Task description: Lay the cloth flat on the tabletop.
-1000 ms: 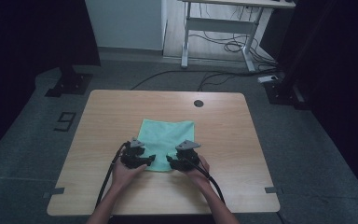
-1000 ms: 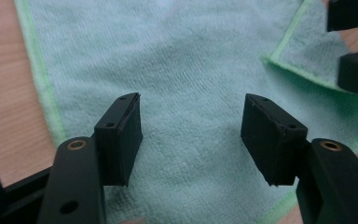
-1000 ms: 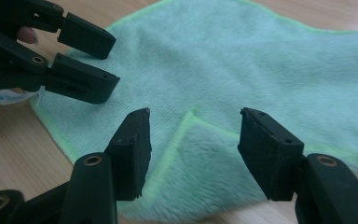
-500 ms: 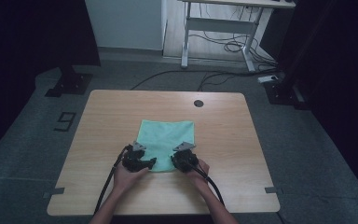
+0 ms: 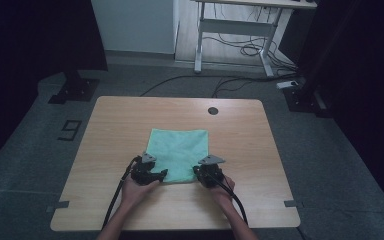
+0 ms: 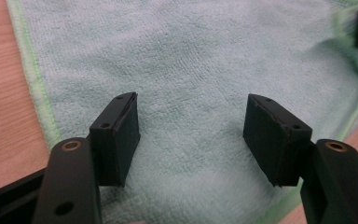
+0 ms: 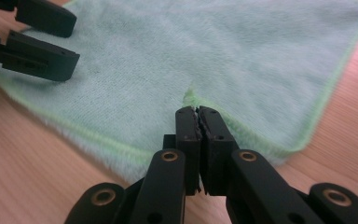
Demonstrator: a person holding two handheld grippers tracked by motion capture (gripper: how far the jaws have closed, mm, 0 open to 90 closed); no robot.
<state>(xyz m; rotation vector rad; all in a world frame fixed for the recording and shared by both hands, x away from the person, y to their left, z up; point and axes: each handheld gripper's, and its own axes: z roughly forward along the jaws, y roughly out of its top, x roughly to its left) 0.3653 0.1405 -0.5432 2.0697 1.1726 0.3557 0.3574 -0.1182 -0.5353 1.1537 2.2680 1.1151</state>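
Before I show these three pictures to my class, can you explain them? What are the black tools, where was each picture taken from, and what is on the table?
A person sits at a wooden table and holds a black two-jaw gripper in each hand. No robot is involved. The high view looks down from above the person; the forearms come in at the bottom. The left gripper and the right gripper sit at the near corners of a light green cloth, which lies flat on the table. The other two pictures come from cameras that ride on the grippers and look along their jaws. In the left gripper view the jaws stand wide apart over the cloth, holding nothing. In the right gripper view the jaws are shut at the cloth's near edge; a small pucker there suggests they pinch it.
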